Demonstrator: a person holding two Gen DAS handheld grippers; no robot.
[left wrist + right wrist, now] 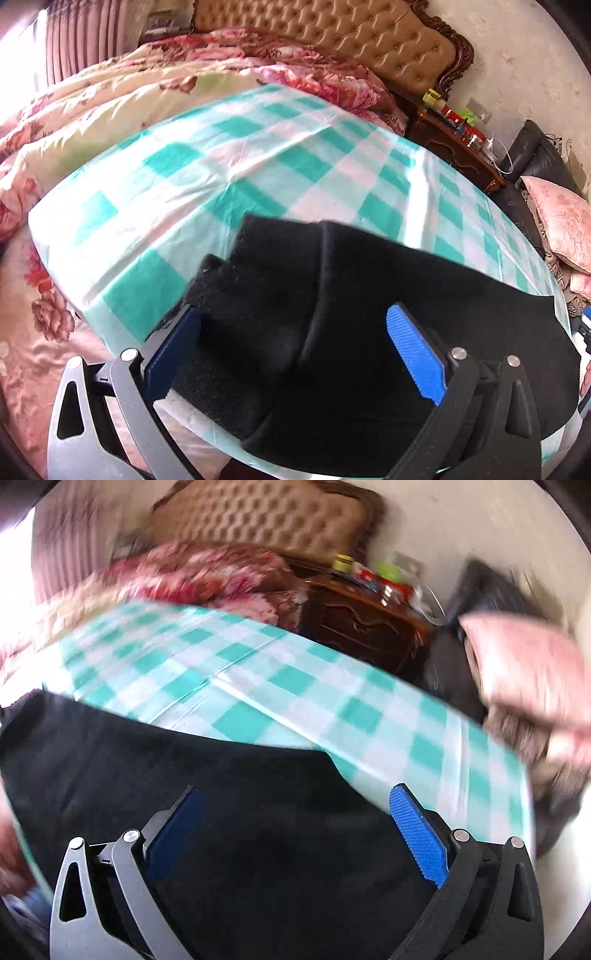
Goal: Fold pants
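Note:
Black pants (369,314) lie on a green-and-white checked cloth (258,147), near its front edge, with a folded layer at their left end. My left gripper (291,325) is open, its blue pads wide apart over the folded left end of the pants. The pants also show in the right wrist view (184,775), which is blurred. My right gripper (295,805) is open above the pants' right part, with the cloth (295,683) just past its right pad (417,834).
A floral quilt (110,92) lies behind and left of the cloth, before a tufted headboard (332,33). A dark wooden nightstand (362,627) with small items stands at the right. A black sofa with a pink cushion (561,218) is at far right.

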